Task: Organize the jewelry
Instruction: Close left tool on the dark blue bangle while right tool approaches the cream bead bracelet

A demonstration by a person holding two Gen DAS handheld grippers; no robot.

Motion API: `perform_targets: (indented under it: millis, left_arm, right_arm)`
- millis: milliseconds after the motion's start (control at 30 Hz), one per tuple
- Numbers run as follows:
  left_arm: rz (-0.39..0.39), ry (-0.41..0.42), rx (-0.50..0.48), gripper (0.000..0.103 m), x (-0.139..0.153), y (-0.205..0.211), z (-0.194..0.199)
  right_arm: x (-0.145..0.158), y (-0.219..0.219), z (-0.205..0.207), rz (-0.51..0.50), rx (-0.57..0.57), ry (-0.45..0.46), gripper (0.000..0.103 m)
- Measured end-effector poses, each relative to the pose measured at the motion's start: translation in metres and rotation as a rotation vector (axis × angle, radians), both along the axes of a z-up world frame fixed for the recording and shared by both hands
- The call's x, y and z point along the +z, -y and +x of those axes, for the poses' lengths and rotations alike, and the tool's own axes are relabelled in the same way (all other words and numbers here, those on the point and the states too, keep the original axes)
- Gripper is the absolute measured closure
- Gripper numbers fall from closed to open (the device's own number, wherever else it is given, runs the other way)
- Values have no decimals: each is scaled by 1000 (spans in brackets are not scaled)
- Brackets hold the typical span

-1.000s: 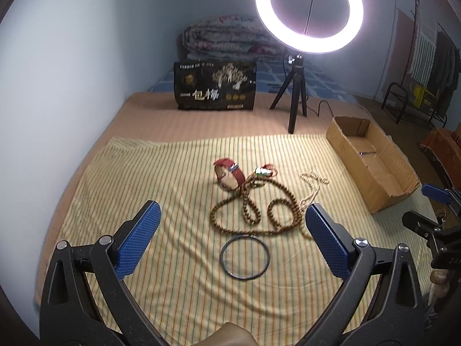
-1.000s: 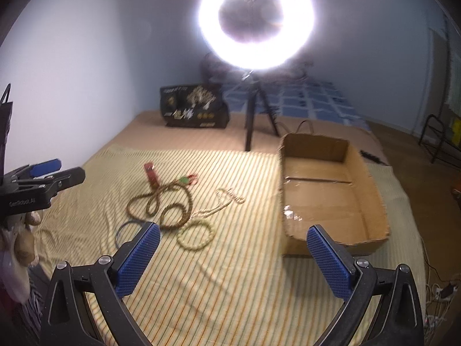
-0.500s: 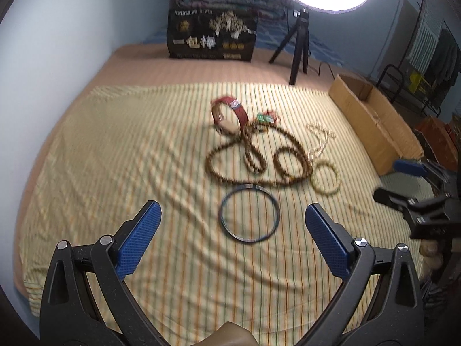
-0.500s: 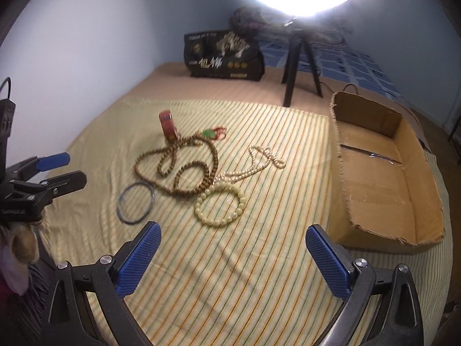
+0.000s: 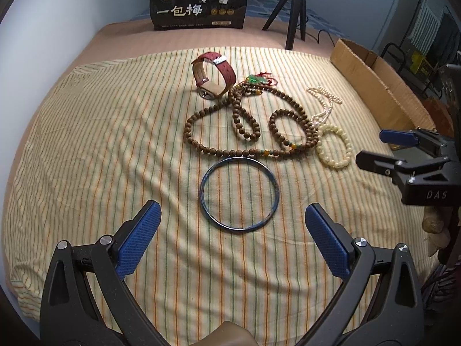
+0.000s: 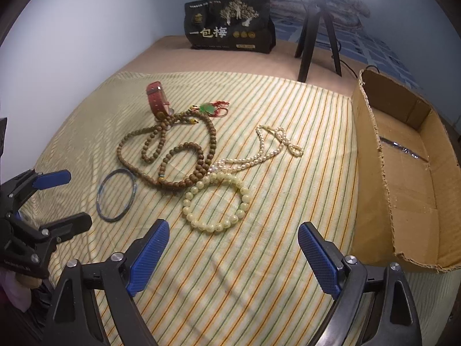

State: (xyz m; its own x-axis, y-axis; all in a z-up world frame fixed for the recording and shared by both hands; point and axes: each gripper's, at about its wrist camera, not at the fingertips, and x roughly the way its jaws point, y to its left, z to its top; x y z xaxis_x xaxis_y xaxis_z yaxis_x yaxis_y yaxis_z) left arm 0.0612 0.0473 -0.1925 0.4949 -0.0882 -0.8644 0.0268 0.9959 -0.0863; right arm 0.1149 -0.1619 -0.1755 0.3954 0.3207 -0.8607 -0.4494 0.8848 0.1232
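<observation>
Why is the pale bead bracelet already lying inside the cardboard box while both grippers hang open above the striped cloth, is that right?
Not quite. The pale bead bracelet is not in the cardboard box; it lies on the striped cloth, touching the brown bead necklace, as the right wrist view shows. The rest holds: the left gripper and right gripper both hang open above the cloth.

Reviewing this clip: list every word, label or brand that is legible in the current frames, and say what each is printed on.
"一包梅": large white characters on the black printed bag standing at the back of the bed, also readable from the right wrist view.
"DAS": pale letters on the black body of the right gripper, cut off at the frame edge.
Small print lines and gold round seals on the same bag: too small to read.
Faint lettering on the left gripper body seen from the right wrist view: blurred, unreadable.
</observation>
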Motion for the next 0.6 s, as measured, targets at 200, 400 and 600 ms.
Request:
perform_targets:
  millis: [200, 400, 600]
  left_arm:
    - [22, -12, -9, 1, -10, 4, 8]
    - [37, -40, -5, 1, -25, 8, 18]
    - [49, -66, 20, 1, -37, 7, 30]
  right_arm:
    - [-4, 3, 12, 28, -31, -36, 21]
    - [-13, 2, 21, 26, -51, -60, 33]
    - [-18, -1, 27, 19, -55, -67, 38]
